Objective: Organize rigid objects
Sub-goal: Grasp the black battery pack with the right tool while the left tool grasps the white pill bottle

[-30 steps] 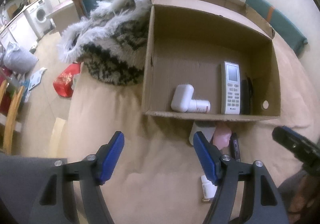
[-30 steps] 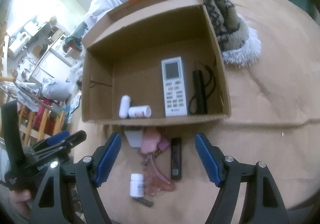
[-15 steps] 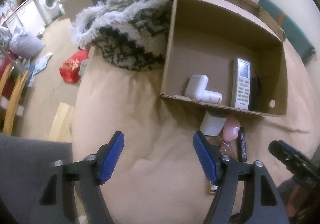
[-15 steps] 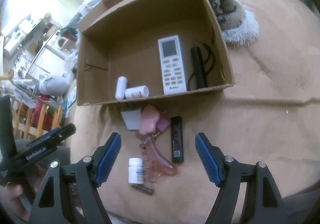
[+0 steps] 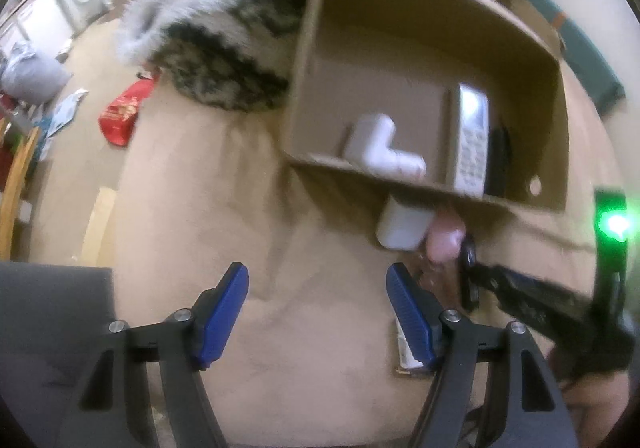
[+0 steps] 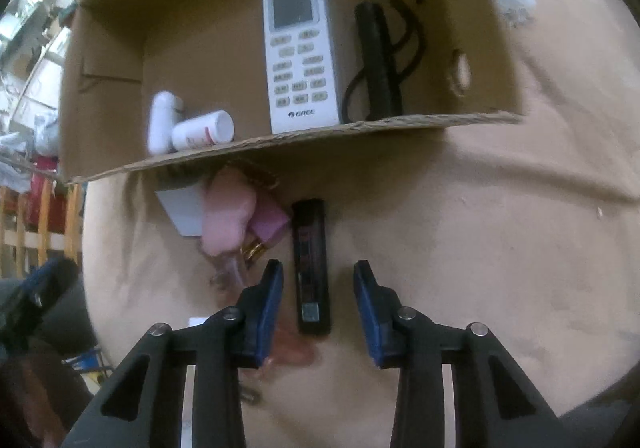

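Note:
A cardboard box [image 6: 100, 60] lies open on the tan bed cover. It holds a white remote [image 6: 298, 52], a black stick with a cord [image 6: 376, 64], a white bottle [image 6: 202, 130] and a white gadget [image 6: 160, 120]. In front of the box lie a black bar [image 6: 310, 264], a pink bottle [image 6: 230, 216] and a white card [image 6: 184, 210]. My right gripper [image 6: 318, 276] is open, low, its fingers either side of the black bar's near half. My left gripper [image 5: 316, 284] is open and empty over bare cover, left of these items. The box [image 5: 556, 88] and remote [image 5: 472, 140] also show in the left wrist view.
A furry blanket [image 5: 224, 48] lies left of the box. A red bag [image 5: 122, 116] and clutter lie on the floor at the left. A wooden chair [image 5: 16, 176] stands at the far left. The right gripper's body [image 5: 560, 304] shows in the left wrist view.
My right gripper has dropped forward and narrowed around the black bar. My left gripper has shifted a little; the right gripper now reaches further into its view.

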`<state>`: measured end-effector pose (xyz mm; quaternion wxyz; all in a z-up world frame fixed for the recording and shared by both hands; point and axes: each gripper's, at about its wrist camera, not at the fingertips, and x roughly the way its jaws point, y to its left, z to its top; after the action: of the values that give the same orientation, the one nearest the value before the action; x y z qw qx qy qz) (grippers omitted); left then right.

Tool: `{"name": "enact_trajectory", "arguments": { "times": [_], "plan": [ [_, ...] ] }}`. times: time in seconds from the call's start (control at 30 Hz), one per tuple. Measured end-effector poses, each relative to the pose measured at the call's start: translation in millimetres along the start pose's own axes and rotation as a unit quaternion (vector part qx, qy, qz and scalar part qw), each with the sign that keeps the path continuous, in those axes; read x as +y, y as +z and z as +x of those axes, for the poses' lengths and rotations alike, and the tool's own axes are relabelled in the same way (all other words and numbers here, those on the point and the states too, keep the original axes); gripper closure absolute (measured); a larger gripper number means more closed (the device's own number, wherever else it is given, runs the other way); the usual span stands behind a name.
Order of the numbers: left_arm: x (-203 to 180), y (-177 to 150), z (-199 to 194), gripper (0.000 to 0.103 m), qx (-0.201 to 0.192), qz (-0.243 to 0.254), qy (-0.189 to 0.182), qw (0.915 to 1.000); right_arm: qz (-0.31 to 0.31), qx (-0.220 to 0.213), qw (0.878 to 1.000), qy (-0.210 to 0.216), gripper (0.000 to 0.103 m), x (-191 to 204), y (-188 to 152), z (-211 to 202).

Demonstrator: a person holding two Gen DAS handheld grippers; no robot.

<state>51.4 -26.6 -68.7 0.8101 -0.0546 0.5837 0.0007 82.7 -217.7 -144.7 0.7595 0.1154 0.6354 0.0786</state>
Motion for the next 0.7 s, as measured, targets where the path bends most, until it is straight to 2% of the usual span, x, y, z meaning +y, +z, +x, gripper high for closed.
{"name": "enact_trajectory", "arguments": {
  "times": [0.07,0.2,0.27,0.47,0.53,0.6,0.7],
  "plan": [
    [-12,-6,10,0.037,0.015,0.017,-0.003,0.9997,-0.014,0.011,1.000,-0.014,0.067,6,1,12],
    [-42,-20,35,0.051,0.060,0.063,-0.025,0.9959,-0.045,0.008,0.998,-0.050,0.083,13,0,19],
    [-51,-25,45,0.053,0.079,0.069,-0.038,0.9938,-0.039,0.005,0.998,-0.044,0.083,11,-2,16],
    [-61,-32,63,0.058,0.116,0.074,-0.047,0.9894,-0.023,-0.002,0.999,-0.034,0.083,4,-14,10],
    [-62,-32,64,0.074,0.119,0.072,-0.060,0.9885,-0.023,-0.001,0.999,-0.032,0.083,3,-16,10],
    [-61,-32,66,0.084,0.127,0.066,-0.083,0.9863,-0.023,-0.001,0.999,-0.032,0.083,3,-18,10],
    [-63,-34,64,0.087,0.123,0.079,-0.077,0.9862,-0.024,-0.002,0.999,-0.032,0.083,4,-19,11]
  ]
}}
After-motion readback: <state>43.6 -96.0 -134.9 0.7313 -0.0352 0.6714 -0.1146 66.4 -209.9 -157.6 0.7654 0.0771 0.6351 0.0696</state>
